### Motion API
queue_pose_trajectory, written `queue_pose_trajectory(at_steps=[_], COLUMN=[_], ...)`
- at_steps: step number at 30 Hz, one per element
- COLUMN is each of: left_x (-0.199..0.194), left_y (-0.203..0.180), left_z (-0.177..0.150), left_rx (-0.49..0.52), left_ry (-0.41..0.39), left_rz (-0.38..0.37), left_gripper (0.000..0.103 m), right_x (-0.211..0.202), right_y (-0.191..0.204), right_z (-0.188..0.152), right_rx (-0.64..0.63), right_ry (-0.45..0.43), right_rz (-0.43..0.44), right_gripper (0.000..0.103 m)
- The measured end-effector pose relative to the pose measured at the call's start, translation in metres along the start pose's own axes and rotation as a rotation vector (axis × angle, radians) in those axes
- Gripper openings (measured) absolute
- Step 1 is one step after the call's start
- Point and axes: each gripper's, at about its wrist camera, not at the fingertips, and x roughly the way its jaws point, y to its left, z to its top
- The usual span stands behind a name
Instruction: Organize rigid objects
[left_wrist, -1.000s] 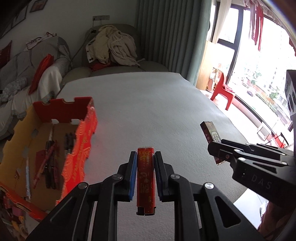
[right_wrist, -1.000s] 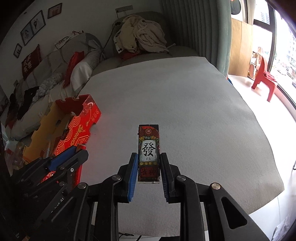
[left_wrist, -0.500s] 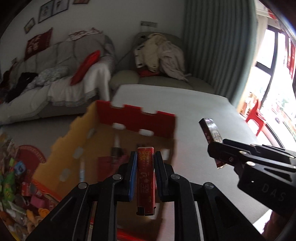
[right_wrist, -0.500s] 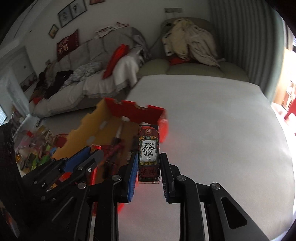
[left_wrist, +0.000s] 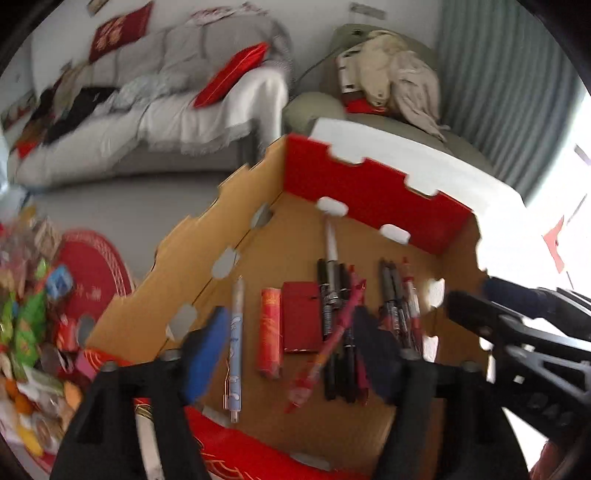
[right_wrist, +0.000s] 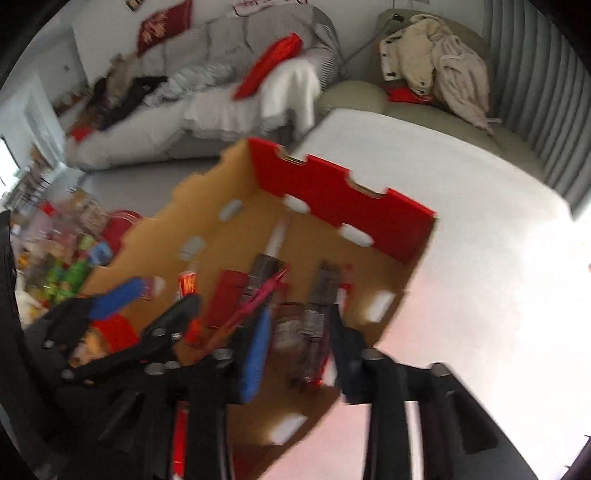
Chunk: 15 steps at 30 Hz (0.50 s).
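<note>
A red and brown cardboard box (left_wrist: 373, 192) stands on the white table; it also shows in the right wrist view (right_wrist: 332, 188). My left gripper (left_wrist: 291, 339) is open over the box. A red narrow box (left_wrist: 269, 328) lies on the box floor beside a red flat pack (left_wrist: 301, 317), several pens (left_wrist: 340, 314) and a light blue pen (left_wrist: 236, 339). My right gripper (right_wrist: 295, 336) is open over the box's right side, with a blurred small box (right_wrist: 295, 328) between its fingers, apparently released. The right gripper shows in the left wrist view (left_wrist: 517, 325).
The white table (right_wrist: 461, 221) stretches right of the box. A sofa (left_wrist: 147, 110) with a red cushion and a chair (left_wrist: 388, 88) piled with clothes stand behind. Colourful clutter (left_wrist: 26, 325) lies on the floor at left.
Both grippers moved left from over the table to above the box and opened. The red narrow box left the left gripper and lies in the box; the right one let go of its tile box.
</note>
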Motion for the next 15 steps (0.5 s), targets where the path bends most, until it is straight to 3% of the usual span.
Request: queue_pose_trajectory(at_steps=[1,2,5,7,9,15], left_x=[0.000,-0.003,-0.014,-0.024,-0.028,-0.030], left_y=[0.007,0.008,0.007,0.002,-0.003,0.000], left_z=[-0.001,-0.002,-0.002,0.000,-0.001,-0.012], left_rx=[-0.029,-0.044,-0.050,-0.062,-0.070,-0.100], left_ry=[-0.002,-0.010,-0.050,-0.074,-0.042,-0.004], left_rz=[-0.005,-0.020,-0.009,0.064,0.137,0.073], left_gripper=[0.091,0.098,0.103,0.103,0.103,0.103], right_x=[-0.004,-0.010,-0.033,-0.046,-0.058,-0.076], right_y=[-0.008,-0.014,-0.026,-0.029,-0.030,-0.028], right_z=[0.000,0.000,-0.003,-0.005,-0.008,-0.017], right_rx=[0.024,0.048,0.098,0.113,0.130,0.148], right_ry=[-0.019,-0.044,-0.121,-0.154,-0.175,-0.195], right_rz=[0.016,0.042,0.094,0.105,0.110,0.102], right_gripper=[0.092,0.103,0.103,0.103,0.103,0.103])
